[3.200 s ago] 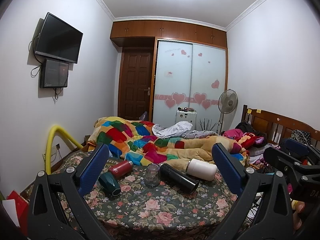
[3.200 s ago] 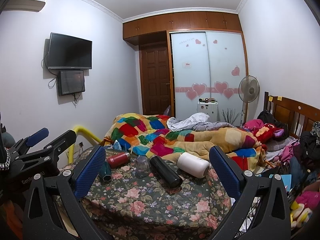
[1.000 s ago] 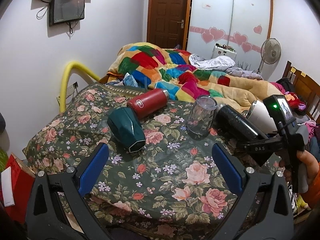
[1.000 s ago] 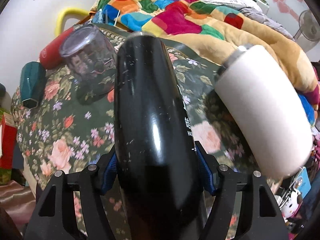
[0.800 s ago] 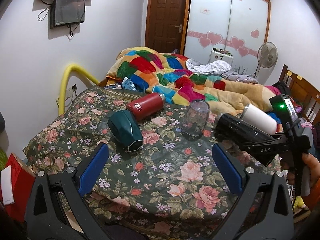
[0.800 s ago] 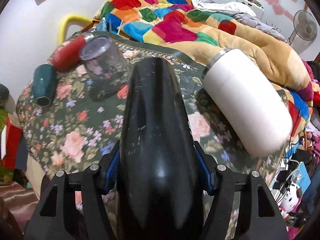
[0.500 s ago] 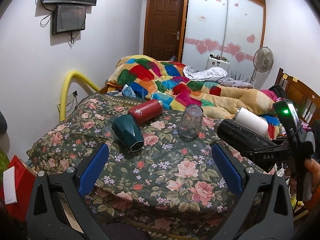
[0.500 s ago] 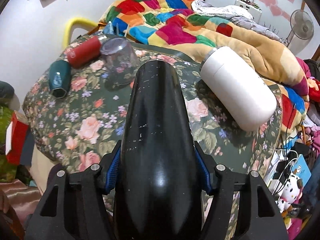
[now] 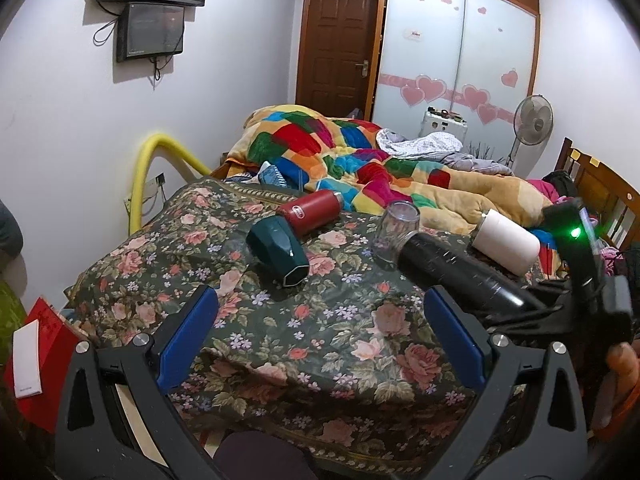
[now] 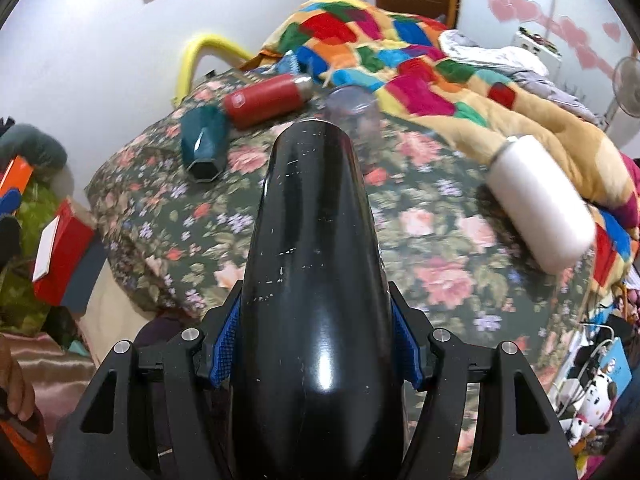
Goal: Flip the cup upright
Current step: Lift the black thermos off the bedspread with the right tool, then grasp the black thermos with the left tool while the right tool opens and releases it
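Observation:
My right gripper (image 10: 316, 344) is shut on a long black cup (image 10: 312, 280), held lifted above the floral table (image 10: 160, 216) and pointing away from me. In the left wrist view the black cup (image 9: 452, 270) hangs tilted over the table's right side, held by the right gripper (image 9: 532, 312). My left gripper (image 9: 320, 332) is open and empty over the near table edge. A dark green cup (image 9: 280, 250), a red flask (image 9: 310, 212) and a white cup (image 9: 506, 240) lie on their sides. A clear glass (image 9: 396, 232) stands mouth down.
The floral table (image 9: 280, 340) stands against a bed with a patchwork quilt (image 9: 360, 160). A yellow tube (image 9: 160, 160) arches at the table's left. A red box (image 9: 36, 360) lies at the lower left. A fan (image 9: 532, 120) stands at the back right.
My right gripper closed on the black cup and has raised it off the table, pulling back toward me. My left gripper drew back and up, staying open.

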{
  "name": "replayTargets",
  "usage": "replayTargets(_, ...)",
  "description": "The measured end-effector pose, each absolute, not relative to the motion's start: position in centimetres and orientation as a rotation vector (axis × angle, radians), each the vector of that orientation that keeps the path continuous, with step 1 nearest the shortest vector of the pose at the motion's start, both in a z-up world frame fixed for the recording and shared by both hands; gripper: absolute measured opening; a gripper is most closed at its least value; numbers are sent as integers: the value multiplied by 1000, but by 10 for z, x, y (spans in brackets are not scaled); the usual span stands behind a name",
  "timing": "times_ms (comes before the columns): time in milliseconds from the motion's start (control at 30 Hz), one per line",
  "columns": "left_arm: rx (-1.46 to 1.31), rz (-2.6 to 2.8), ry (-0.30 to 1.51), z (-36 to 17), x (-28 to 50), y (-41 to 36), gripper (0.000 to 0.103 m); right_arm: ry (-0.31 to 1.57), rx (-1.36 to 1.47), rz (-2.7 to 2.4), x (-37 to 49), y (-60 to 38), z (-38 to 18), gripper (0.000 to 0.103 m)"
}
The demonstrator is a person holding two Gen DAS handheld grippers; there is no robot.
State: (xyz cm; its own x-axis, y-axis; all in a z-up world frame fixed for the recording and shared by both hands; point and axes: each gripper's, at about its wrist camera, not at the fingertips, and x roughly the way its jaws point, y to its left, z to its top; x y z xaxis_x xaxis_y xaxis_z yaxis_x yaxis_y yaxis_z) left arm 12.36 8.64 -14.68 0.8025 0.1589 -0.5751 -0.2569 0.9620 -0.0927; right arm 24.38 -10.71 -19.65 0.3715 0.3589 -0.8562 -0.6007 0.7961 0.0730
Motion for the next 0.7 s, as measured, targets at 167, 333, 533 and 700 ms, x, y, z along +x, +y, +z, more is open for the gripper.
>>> replayTargets(167,-183,237,614,-151,123,93,103,1050,-294,647,241,-89,-218,62)
replayTargets(333,-192,236,635,-159,128,96,103,1070,-336,636,241,-84,-232,62)
replayTargets(533,-199,226,662,-168,139,96,103,1095,-347,637,246,-87,-242,62)
replayTargets(700,-189,220,684,-174,148,91,103,1127,-360,630,251,-88,-253,62)
